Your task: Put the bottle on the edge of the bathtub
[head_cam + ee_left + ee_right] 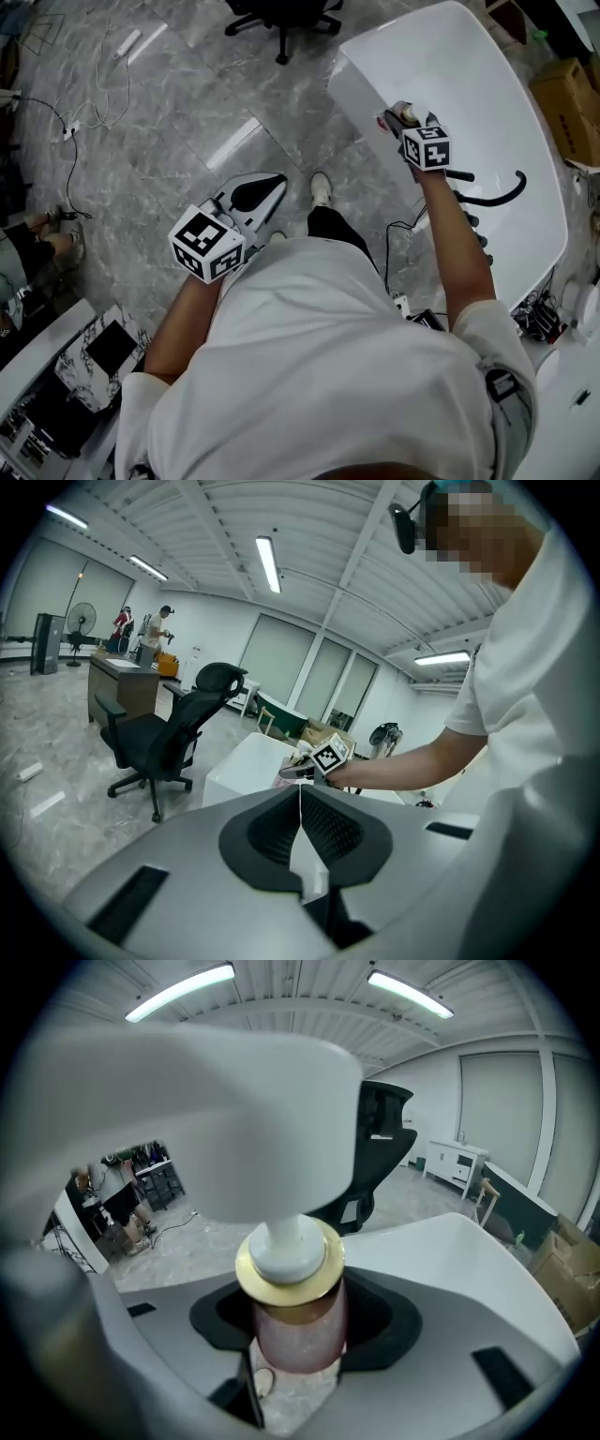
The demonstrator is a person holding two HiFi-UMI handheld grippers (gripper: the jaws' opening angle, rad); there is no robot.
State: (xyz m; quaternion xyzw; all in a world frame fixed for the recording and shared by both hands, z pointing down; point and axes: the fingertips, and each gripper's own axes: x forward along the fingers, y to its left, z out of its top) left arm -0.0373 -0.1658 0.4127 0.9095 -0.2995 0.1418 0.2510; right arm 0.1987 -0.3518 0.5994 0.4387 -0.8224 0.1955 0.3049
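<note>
A pink pump bottle with a gold collar and a white pump head sits upright between the pads of my right gripper, which is shut on it. In the head view my right gripper holds the bottle over the near rim of the white bathtub. My left gripper hangs over the marble floor at the person's left, jaws shut with nothing between them. From the left gripper view the right gripper's marker cube shows by the bathtub.
A black office chair stands beyond the tub on the marble floor. Cables and a power strip lie at the far left. A black hose lies in the tub. Cardboard boxes sit to the right. People stand in the background.
</note>
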